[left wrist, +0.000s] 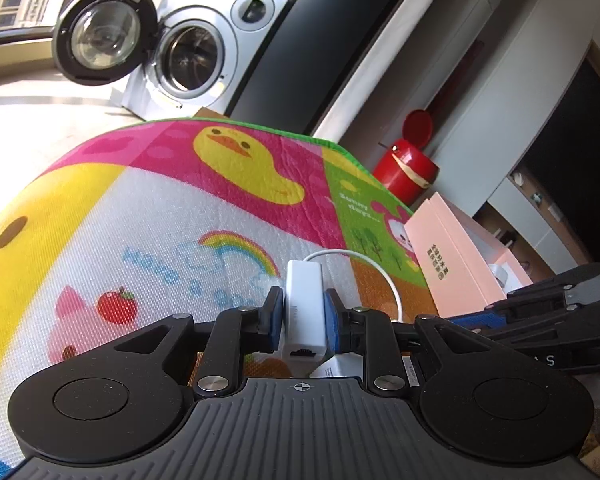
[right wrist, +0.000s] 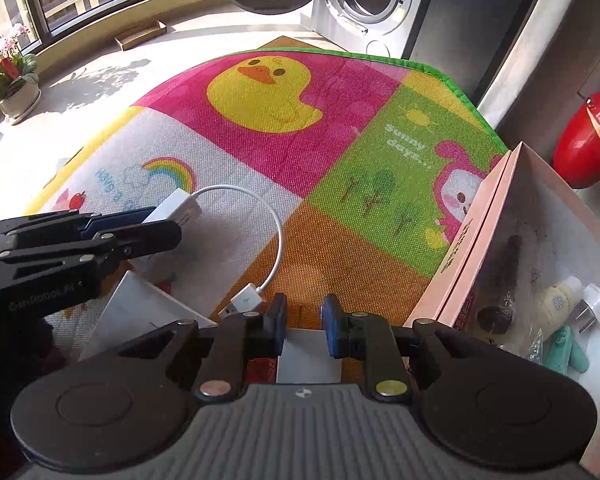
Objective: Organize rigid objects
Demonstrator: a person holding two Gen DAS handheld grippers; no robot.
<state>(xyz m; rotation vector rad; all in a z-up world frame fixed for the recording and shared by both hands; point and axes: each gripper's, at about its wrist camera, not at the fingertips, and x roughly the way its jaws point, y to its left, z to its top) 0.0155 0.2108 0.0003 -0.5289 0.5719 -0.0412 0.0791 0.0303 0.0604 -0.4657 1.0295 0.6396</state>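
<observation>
My left gripper (left wrist: 303, 300) is shut on a white network adapter (left wrist: 305, 280), held just above the play mat (left wrist: 140, 208). The adapter's white cable (right wrist: 278, 240) loops over the mat to a USB plug (right wrist: 245, 302). In the right wrist view, the left gripper (right wrist: 160, 224) reaches in from the left with the adapter (right wrist: 178, 204) in its blue pads. My right gripper (right wrist: 305, 322) points steeply down, its pads closed on a small white box (right wrist: 308, 356). Another white box (right wrist: 140, 312) lies under the left gripper. The right gripper's fingers (left wrist: 548, 300) show at the right of the left wrist view.
An open pink box (right wrist: 476, 240) at the mat's right edge holds a brown bottle (right wrist: 500, 304), a cream bottle (right wrist: 556, 300), a white plug (right wrist: 594, 308) and a teal item (right wrist: 568, 348). A red bin (right wrist: 584, 148) stands behind it. A washing machine (left wrist: 196, 52) with its door open lies beyond.
</observation>
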